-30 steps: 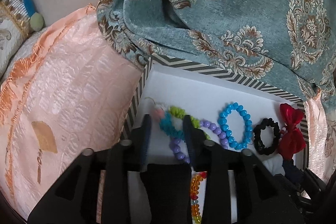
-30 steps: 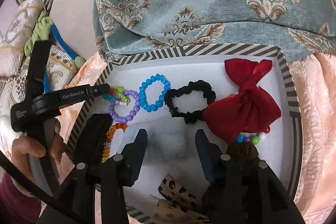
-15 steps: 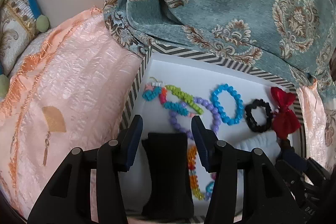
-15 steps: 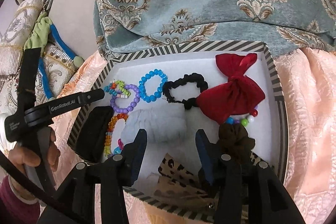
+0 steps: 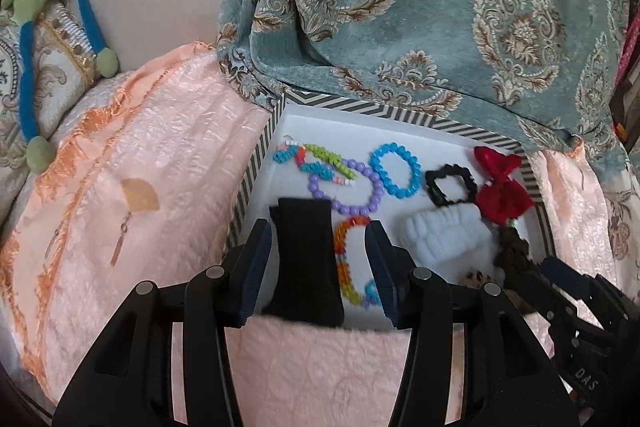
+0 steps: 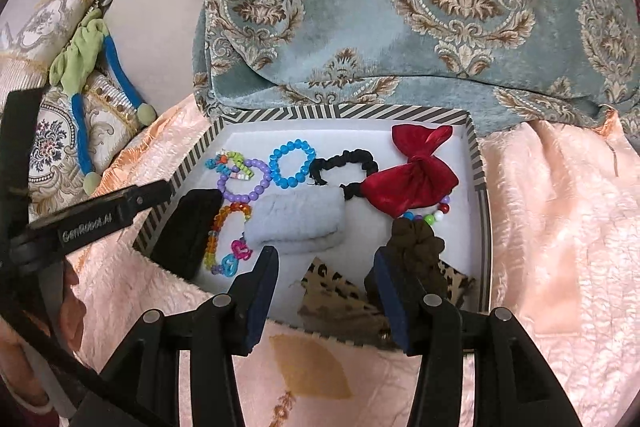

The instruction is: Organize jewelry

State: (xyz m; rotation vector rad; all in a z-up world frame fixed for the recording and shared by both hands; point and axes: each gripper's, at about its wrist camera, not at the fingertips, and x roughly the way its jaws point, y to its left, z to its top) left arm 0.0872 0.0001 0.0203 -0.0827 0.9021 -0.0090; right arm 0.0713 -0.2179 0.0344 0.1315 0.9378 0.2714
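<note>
A striped-rim white tray lies on a peach bedspread. It holds a blue bead bracelet, a purple bead bracelet, a multicolour charm strand, an orange bead bracelet, a black scrunchie, a red bow, a pale blue fluffy band, a black band, a brown scrunchie and a leopard-print piece. My left gripper is open and empty above the tray's near left. My right gripper is open and empty above the near edge.
A teal patterned blanket drapes over the tray's far rim. The peach bedspread surrounds the tray. A patterned cushion with a green and blue cord lies at the far left.
Both grippers have pulled back and up from the tray, so more of it shows. The left gripper has opened and left the multicolour charm strand in the tray's far left corner.
</note>
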